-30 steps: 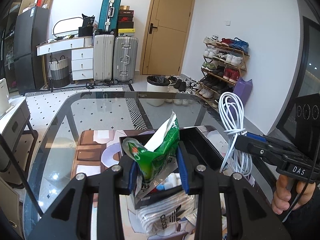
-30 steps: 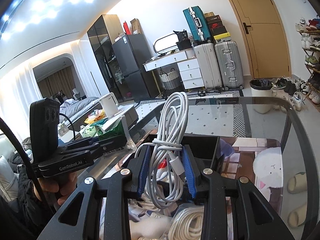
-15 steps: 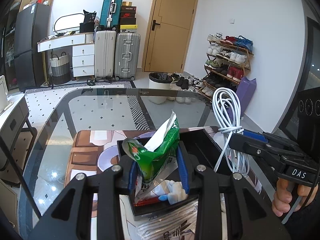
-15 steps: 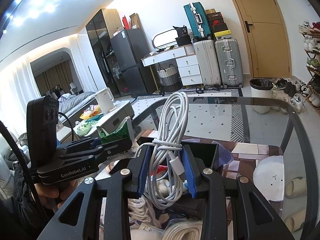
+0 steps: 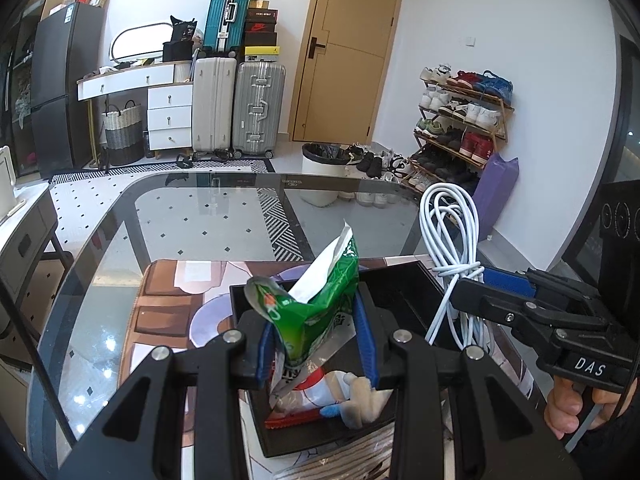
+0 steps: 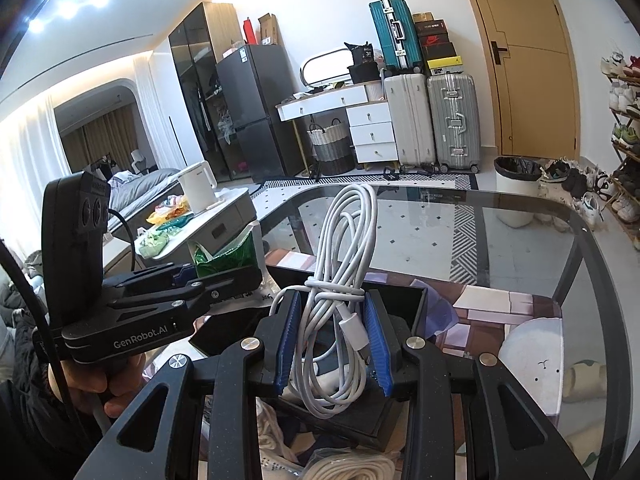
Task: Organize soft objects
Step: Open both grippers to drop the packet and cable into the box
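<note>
Gripping a crumpled green snack bag between its blue pads, the left gripper fills the foreground of the left wrist view, its jaws narrowed onto the foil. The bag stands upright, its torn white top pointing up, directly above a black tray that sits on a printed mat on the glass table. Inside the tray lie a small plush toy and a red-edged packet. To the right, the right gripper enters side-on, pinching a coiled white cable over the tray's right edge, with a person's hand on its handle.

From the right wrist view, the right gripper has its jaws closed narrowly on the bundled white cable, whose loops rise above the pads and hang below them, a plug visible against the right pad. The black tray lies just beyond and beneath. On the left, the left gripper clamps the green snack bag, held by a hand. More white cord lies at the bottom edge.
</note>
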Demonstrator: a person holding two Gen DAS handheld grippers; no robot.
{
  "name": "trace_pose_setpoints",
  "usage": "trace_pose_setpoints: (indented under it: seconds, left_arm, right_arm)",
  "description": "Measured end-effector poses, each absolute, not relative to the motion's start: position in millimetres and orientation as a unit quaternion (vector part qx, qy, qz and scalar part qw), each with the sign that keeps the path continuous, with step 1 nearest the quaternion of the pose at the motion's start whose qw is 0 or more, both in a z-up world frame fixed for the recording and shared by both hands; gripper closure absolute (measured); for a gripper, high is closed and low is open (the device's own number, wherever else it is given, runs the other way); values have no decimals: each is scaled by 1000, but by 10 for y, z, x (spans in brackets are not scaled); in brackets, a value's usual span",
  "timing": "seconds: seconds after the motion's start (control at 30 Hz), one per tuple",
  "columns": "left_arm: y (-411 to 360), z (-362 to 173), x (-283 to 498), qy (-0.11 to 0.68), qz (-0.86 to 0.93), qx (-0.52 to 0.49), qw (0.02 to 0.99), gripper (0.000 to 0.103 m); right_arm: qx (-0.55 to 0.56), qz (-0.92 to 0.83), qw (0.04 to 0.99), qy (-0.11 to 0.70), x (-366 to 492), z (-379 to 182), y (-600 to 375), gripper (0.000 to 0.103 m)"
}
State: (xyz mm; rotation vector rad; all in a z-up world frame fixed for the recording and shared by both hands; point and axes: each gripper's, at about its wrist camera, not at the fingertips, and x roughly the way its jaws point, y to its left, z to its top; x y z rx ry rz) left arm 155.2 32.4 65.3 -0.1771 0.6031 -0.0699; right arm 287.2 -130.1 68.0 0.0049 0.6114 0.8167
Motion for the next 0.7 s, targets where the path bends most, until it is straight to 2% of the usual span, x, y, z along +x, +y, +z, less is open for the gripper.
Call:
trace_pose_setpoints:
  seconds: [0.33, 0.47, 0.5, 0.57, 0.6, 0.67, 0.7]
  left_arm:
    - [286, 596, 1599, 303, -30, -74, 949, 69]
    - [258, 595, 1600, 306, -27, -64, 950, 66]
    - [242, 594, 1592, 305, -26, -57, 950, 65]
    - [232, 588, 1572, 305, -24, -51, 951, 62]
    - [231, 591, 1562, 305, -23, -50, 951, 59]
    - [233, 606, 1532, 303, -21, -48, 952, 44]
    - [233, 617, 1511, 300, -20, -47, 953, 44]
  right_arm:
    - [-18, 381, 877, 291, 2876, 585, -1228, 70]
    - [-22, 375, 880, 289, 2854, 569, -1248, 70]
    - [-26, 373, 882, 286, 2837, 577, -1260, 67]
    - [-31, 367, 887, 278, 2794, 602, -1289, 52]
    - [-32, 364, 889, 275, 2779, 616, -1316, 51]
    - [-32, 361, 890, 278, 2754, 640, -1375, 45]
    - [-32, 360, 890, 279, 2741, 645, -1396, 41]
